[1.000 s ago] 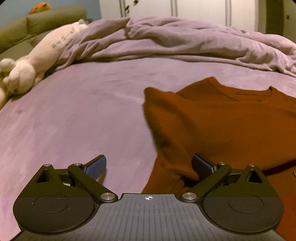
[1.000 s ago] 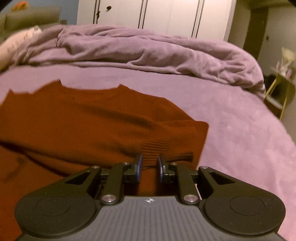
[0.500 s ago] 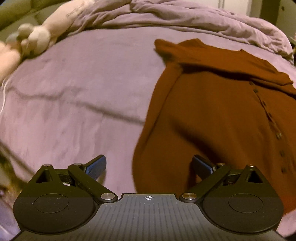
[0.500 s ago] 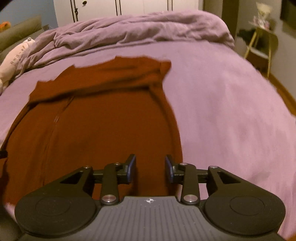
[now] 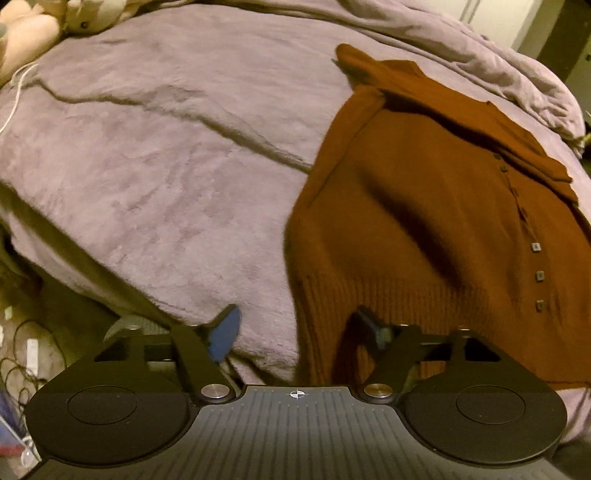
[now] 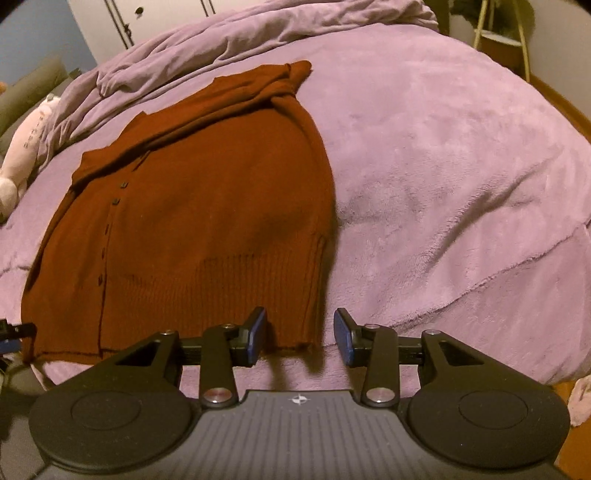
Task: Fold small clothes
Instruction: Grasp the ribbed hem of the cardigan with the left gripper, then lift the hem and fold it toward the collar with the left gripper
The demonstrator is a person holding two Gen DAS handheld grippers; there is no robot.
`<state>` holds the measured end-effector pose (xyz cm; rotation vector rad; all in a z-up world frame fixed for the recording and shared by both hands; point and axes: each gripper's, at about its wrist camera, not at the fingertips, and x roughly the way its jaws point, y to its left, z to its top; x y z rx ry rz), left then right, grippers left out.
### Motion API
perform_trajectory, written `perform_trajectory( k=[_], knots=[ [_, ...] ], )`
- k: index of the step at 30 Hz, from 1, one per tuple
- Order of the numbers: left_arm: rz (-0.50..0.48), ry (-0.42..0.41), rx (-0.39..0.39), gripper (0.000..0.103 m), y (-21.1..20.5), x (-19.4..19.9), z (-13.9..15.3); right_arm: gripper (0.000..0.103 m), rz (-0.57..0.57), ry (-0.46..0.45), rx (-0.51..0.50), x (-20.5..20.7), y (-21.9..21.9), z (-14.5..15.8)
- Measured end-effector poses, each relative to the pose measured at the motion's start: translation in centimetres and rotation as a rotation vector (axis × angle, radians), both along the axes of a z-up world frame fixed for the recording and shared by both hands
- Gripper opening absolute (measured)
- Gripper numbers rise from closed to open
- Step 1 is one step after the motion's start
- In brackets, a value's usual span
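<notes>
A rust-brown knitted cardigan (image 5: 424, 221) (image 6: 207, 206) with a row of dark buttons lies flat on the purple bedspread (image 5: 166, 166) (image 6: 443, 166). Both sleeves are folded in across its top. My left gripper (image 5: 297, 332) hovers at the hem's left corner. Its jaws are closing, the ribbed hem lies between them, and the pads stand clear of it. At the hem's right corner, my right gripper (image 6: 300, 336) has its jaws opening. That corner sits in the gap, and neither pad presses on it.
A crumpled purple duvet (image 6: 240, 40) is heaped along the far side of the bed. A pale plush toy (image 6: 26, 147) (image 5: 33, 26) lies at the far left. Cables on the floor (image 5: 26, 354) show past the bed's near edge. A side table (image 6: 502, 33) stands far right.
Both grippers have drawn back from the cardigan's sleeves at the top to its hem. The left jaws have narrowed. The right jaws have widened.
</notes>
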<state>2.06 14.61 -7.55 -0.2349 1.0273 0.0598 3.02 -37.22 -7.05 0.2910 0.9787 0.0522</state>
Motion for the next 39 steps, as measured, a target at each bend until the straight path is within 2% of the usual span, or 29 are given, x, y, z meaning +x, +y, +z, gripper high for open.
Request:
perform_trajectory(
  k=[2, 5, 6, 7, 8, 10, 12, 17, 20, 22, 24, 29, 31, 36, 39],
  knots=[
    [-0.02, 0.004, 0.008, 0.064, -0.1, -0.1, -0.2, 0.039, 0.005, 0.001, 0.01, 0.4, 0.2, -0.1],
    [-0.043, 0.003, 0.005, 0.054, -0.2, -0.2, -0.1, 0.038, 0.004, 0.017, 0.029, 0.8, 0.0, -0.6],
    [-0.051, 0.005, 0.005, 0.046, -0.2, -0.2, 0.0, 0.034, 0.001, 0.018, 0.031, 0.9, 0.0, -0.6],
    [-0.062, 0.006, 0.004, 0.038, -0.2, -0.3, 0.1, 0.022, 0.008, 0.014, 0.03, 0.8, 0.1, -0.5],
    [-0.07, 0.006, 0.004, 0.033, -0.3, -0.4, 0.2, 0.017, 0.024, 0.007, 0.031, 0.8, 0.2, -0.4],
    [-0.082, 0.011, -0.003, 0.017, -0.2, -0.4, 0.3, 0.012, 0.041, 0.001, 0.031, 0.7, 0.4, -0.2],
    [-0.091, 0.014, -0.045, 0.011, 0.1, -0.4, 0.3, 0.01, 0.052, -0.006, 0.022, 0.6, 0.6, -0.1],
    [-0.089, 0.024, -0.083, 0.012, 0.4, 0.0, 0.0, 0.01, 0.043, 0.017, 0.058, 1.0, 0.2, -0.5],
    [-0.095, 0.036, -0.13, 0.023, 1.0, 0.2, -0.2, 0.01, 0.029, 0.032, 0.087, 1.1, -0.3, -0.8],
    [-0.119, 0.041, -0.154, 0.035, 1.1, 0.3, -0.2, 0.011, 0.024, 0.035, 0.106, 1.1, -0.4, -0.8],
    [-0.133, 0.043, -0.152, 0.036, 0.8, 0.3, -0.3, 0.011, 0.02, 0.039, 0.119, 1.2, -0.5, -0.8],
    [-0.153, 0.046, -0.144, 0.03, 0.3, 0.1, -0.5, 0.011, 0.008, 0.045, 0.135, 1.3, -0.5, -0.9],
    [-0.145, 0.06, -0.157, 0.013, 0.5, 0.3, -0.6, 0.011, 0.008, 0.046, 0.138, 1.4, -0.5, -0.9],
    [-0.179, 0.07, -0.16, 0.009, 0.4, 0.6, -0.3, 0.01, 0.023, 0.052, 0.109, 1.8, -0.2, -0.8],
    [-0.194, 0.063, -0.203, 0.008, 0.5, 0.9, 0.7, 0.005, 0.04, 0.052, 0.107, 2.1, -0.1, -0.5]
  ],
)
